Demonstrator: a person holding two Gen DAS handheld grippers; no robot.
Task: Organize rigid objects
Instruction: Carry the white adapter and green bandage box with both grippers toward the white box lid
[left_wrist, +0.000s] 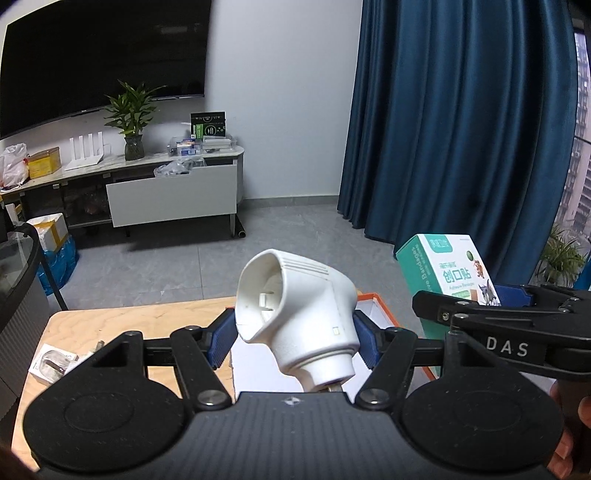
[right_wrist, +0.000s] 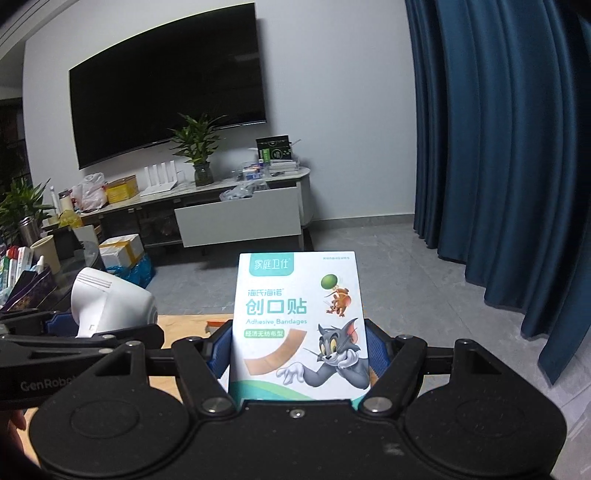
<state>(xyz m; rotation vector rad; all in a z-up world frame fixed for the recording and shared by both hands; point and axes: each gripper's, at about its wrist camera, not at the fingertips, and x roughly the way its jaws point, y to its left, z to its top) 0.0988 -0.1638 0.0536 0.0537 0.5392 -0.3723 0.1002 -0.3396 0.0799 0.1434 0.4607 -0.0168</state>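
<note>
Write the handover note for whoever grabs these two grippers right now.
Left gripper: shut on the white plug adapter, held up off the wooden table.
Right gripper: shut on the bandage box, upright, also held in the air.
The orange-rimmed box sits open on the table below and behind the adapter; a small white packet lies at the table's left edge.
Done: both items picked up.
Left: set both down, probably into the orange-rimmed box; the packet is untouched.

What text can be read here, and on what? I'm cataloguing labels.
"家庭卫仕", "海氏海诺", "创口贴", "Adhesive Bandages", "经济无纺布型": bandage box.
"DAS": right gripper, on its arm.
"GenRobo", cut off: left gripper, on its arm.
White plug adapter: no text.
Green box on TV cabinet: too small.
</note>
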